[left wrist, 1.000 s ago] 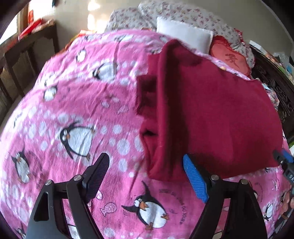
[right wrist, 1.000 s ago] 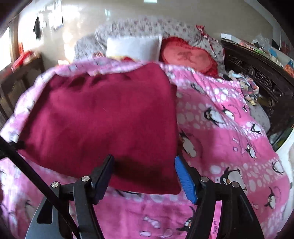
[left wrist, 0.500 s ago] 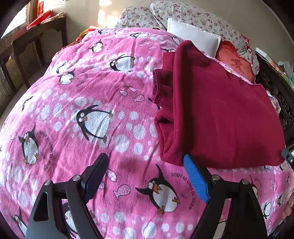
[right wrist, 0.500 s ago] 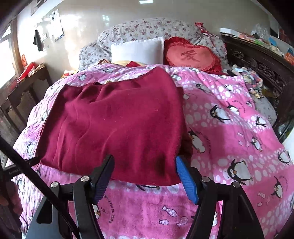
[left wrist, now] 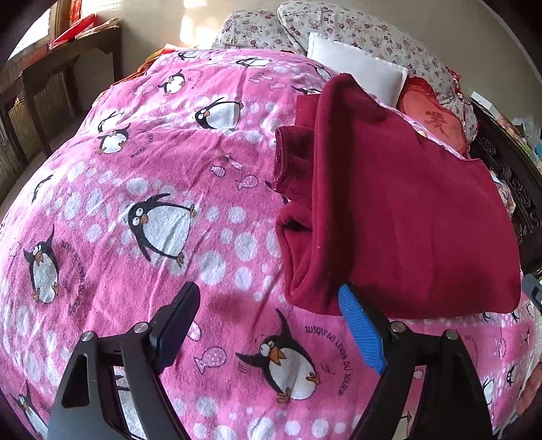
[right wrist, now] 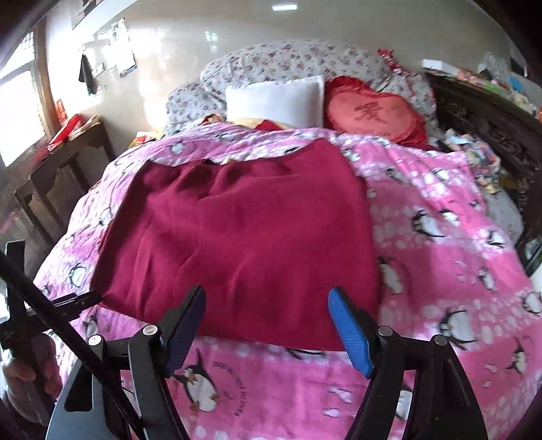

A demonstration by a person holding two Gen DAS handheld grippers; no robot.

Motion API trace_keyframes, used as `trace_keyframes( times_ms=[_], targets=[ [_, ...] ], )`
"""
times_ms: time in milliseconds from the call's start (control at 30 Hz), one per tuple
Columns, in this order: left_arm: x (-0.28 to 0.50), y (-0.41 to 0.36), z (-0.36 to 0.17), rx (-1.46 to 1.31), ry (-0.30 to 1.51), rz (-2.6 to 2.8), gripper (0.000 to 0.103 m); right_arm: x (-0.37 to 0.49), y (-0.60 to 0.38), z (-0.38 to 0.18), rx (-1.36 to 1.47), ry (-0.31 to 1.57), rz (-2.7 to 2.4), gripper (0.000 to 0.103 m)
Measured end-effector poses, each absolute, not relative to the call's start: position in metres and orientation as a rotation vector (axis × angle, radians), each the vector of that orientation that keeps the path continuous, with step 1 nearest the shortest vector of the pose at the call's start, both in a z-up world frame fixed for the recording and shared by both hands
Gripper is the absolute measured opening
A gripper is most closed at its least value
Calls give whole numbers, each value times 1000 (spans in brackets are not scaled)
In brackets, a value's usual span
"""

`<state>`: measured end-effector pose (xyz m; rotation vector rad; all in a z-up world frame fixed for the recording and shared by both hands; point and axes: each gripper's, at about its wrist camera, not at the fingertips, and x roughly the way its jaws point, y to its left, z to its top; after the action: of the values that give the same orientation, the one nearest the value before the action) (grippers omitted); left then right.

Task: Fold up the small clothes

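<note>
Bedding fills both views: a pink blanket [left wrist: 142, 189] printed with penguins, fish and white dots covers the bed. Taking that blanket as the landmark, at its far end lie floral pillows [right wrist: 284, 64], a white pillow [right wrist: 276, 101] and a red heart-shaped cushion [right wrist: 372, 113] with a character on it. Beyond the blanket's left edge stands a dark wooden side table [right wrist: 64, 152] carrying red boxes, next to a bright window. Past its right edge runs a dark carved wooden bed frame [right wrist: 487, 118] with clutter on top. A pale glossy wall [right wrist: 220, 30] rises behind the pillows.

On the blanket lies a dark red garment [left wrist: 399, 210], folded into a broad rectangle with layered edges and a rolled sleeve showing along its left side. Its near hem lies short of the blanket's near edge.

Left tool [left wrist: 271, 325] is spread wide, holding nothing, above the blanket just off the garment's near-left corner; its blue pad [left wrist: 360, 333] sits right in front of that corner, and whether they touch cannot be told. Right tool [right wrist: 267, 325] is likewise spread and empty, with the garment's near hem [right wrist: 264, 335] seen between its fingers. In the right wrist view, the left tool's black frame shows at the left edge of the picture.
</note>
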<state>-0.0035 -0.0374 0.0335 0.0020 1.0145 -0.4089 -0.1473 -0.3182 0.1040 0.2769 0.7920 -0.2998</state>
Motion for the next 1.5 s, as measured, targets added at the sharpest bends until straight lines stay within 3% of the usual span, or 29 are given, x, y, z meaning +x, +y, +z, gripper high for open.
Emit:
trace_keyframes(
  times_ms=[233, 633, 933, 1433, 1500],
  targets=[
    [2, -29, 29, -81, 1058, -410, 84, -106, -296, 94, 247, 815, -206, 79],
    [4, -34, 18, -121, 1040, -401, 96, -27, -279, 48, 200, 949, -135, 75],
    [11, -34, 14, -167, 1018, -407, 103, 15, -246, 96, 189, 901, -37, 75],
    [12, -37, 12, -125, 990, -424, 103, 103, -190, 86, 114, 959, -12, 76],
    [12, -38, 12, -121, 987, -426, 103, 114, -186, 80, 81, 972, -9, 65]
  ],
)
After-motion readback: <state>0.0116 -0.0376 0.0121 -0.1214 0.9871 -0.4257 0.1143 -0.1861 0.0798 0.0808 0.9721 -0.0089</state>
